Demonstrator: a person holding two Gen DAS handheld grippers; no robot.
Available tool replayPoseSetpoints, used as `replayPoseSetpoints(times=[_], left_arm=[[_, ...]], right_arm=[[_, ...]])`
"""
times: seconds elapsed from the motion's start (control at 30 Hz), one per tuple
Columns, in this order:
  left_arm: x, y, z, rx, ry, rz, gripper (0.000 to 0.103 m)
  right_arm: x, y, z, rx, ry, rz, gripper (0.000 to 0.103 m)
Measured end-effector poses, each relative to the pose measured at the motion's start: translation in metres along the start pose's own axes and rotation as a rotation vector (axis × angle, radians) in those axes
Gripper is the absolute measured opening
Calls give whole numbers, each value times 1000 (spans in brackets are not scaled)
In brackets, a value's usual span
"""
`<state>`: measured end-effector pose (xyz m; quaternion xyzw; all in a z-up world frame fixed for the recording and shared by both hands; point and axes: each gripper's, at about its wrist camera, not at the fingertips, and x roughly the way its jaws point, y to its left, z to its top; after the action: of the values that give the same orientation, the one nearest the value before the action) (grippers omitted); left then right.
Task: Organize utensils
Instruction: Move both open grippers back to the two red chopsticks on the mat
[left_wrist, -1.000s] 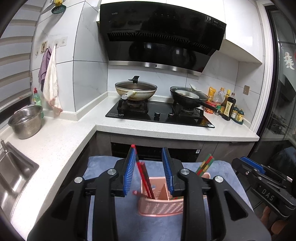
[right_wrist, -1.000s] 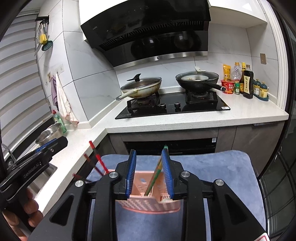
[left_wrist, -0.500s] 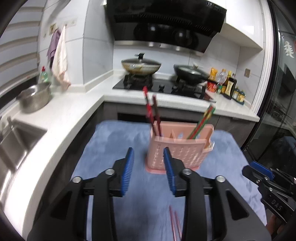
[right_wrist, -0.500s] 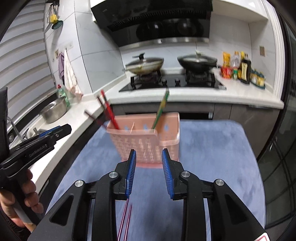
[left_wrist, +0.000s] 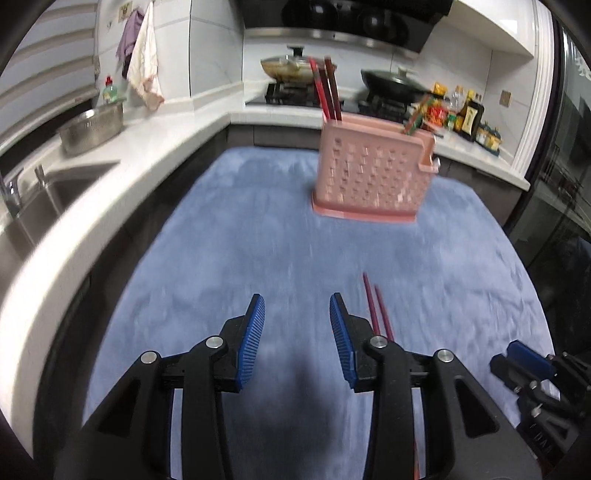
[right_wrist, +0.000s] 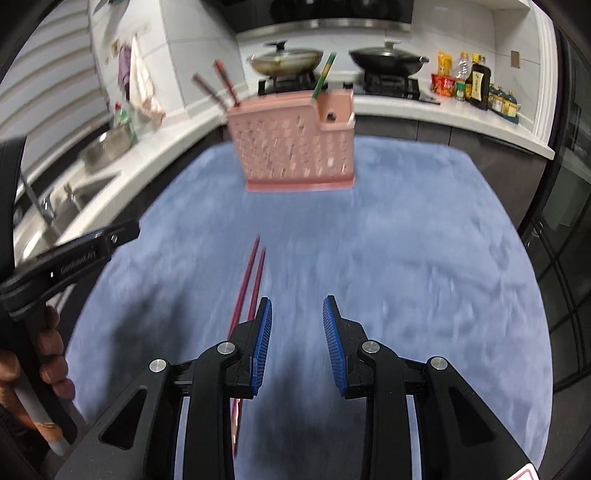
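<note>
- We see a pink holder (left_wrist: 373, 177) upright on the blue cloth (left_wrist: 240, 236), far end, with dark red chopsticks (left_wrist: 325, 92) and a green pair (right_wrist: 323, 75) inside.
- Two loose chopsticks (right_wrist: 251, 280) lie on the cloth between our tools, nothing blocking them.
- Our left tool (left_wrist: 297, 336) and right tool (right_wrist: 297, 339) angle downward, jaws apart and empty.

Blue cloth (left_wrist: 258, 240) under pink holder (left_wrist: 373, 173), loose chopsticks (right_wrist: 251, 280).
</note>
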<state>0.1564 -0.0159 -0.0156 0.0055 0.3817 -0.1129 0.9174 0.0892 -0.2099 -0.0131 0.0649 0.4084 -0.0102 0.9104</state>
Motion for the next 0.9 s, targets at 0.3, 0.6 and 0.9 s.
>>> replayPoseSetpoints(times=[0.3,0.6,0.9], left_arm=[[3,-6,-51,35,86,30,35],[9,0,-76,7,150,41,37],[11,5,-90,-9,191,41,39]], right_arm=[[7,24,-58,-34,97,25,29],[17,31,-84,-27,144,38,29],[23,37,-93,-30,156,54,29]])
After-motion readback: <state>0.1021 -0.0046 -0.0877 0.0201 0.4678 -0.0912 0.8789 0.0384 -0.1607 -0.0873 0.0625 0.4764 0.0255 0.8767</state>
